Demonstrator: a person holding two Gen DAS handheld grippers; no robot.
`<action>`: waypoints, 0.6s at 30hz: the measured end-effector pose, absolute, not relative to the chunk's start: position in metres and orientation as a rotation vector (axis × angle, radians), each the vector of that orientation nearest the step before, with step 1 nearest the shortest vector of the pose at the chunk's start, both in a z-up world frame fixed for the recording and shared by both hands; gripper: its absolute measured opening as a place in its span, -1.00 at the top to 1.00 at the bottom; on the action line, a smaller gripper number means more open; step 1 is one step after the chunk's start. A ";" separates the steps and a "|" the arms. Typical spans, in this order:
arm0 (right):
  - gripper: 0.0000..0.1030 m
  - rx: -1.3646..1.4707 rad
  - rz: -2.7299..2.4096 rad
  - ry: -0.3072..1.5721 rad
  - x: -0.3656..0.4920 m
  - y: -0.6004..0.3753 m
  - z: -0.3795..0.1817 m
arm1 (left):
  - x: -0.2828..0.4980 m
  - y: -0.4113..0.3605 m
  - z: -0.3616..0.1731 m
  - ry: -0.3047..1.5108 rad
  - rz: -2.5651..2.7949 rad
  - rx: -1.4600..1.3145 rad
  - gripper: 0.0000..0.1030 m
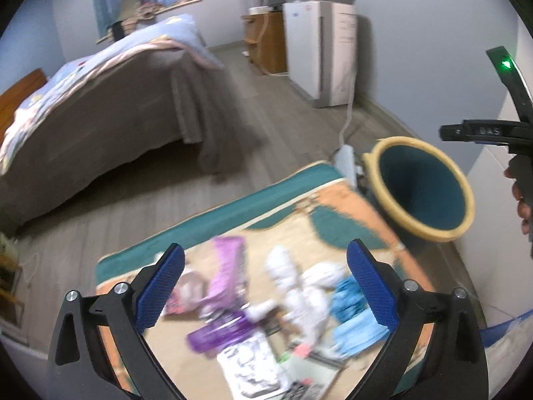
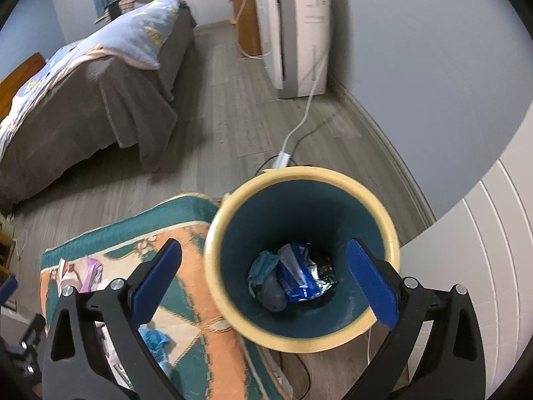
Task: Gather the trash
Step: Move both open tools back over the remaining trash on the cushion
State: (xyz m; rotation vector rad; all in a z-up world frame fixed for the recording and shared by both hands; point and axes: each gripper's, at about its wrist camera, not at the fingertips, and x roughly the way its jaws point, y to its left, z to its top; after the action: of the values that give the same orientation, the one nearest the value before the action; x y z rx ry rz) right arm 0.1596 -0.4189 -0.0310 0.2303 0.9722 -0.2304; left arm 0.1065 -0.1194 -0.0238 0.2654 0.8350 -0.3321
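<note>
Bed (image 1: 100,100) at ten o'clock, bare floor (image 1: 266,126) between it and the rug (image 1: 213,220). Bin (image 2: 301,253) touching the rug's edge. Trash pile (image 1: 266,300) on the rug. Left hand-held gripper (image 1: 265,291) wide above the pile; right hand-held gripper (image 2: 263,285) wide, empty, over the bin.

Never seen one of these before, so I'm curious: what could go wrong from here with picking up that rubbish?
The left gripper hangs open over a crowded pile: white crumpled tissue, purple wrapper and blue mask touch, so it may grab several or drop one. The bin stands right at the rug's edge; a bump might tip it.
</note>
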 end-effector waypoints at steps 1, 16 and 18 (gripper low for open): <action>-0.89 0.217 -0.224 0.977 0.161 -0.411 -0.031 | 0.105 -0.106 -0.024 0.839 -0.313 0.251 -0.88; -0.89 0.146 -0.119 1.139 0.172 -0.274 -0.054 | 0.124 0.009 -0.054 0.957 -0.005 -0.001 -0.89; -0.89 0.149 -0.119 1.151 0.173 -0.264 -0.056 | 0.122 0.019 -0.056 0.958 0.016 -0.019 -0.90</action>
State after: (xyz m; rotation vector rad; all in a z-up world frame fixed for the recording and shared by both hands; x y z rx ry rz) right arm 0.1728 -0.2635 -0.0562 0.1485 1.1507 -0.1192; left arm 0.1217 0.0194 -0.0564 -0.0193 0.9578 0.0163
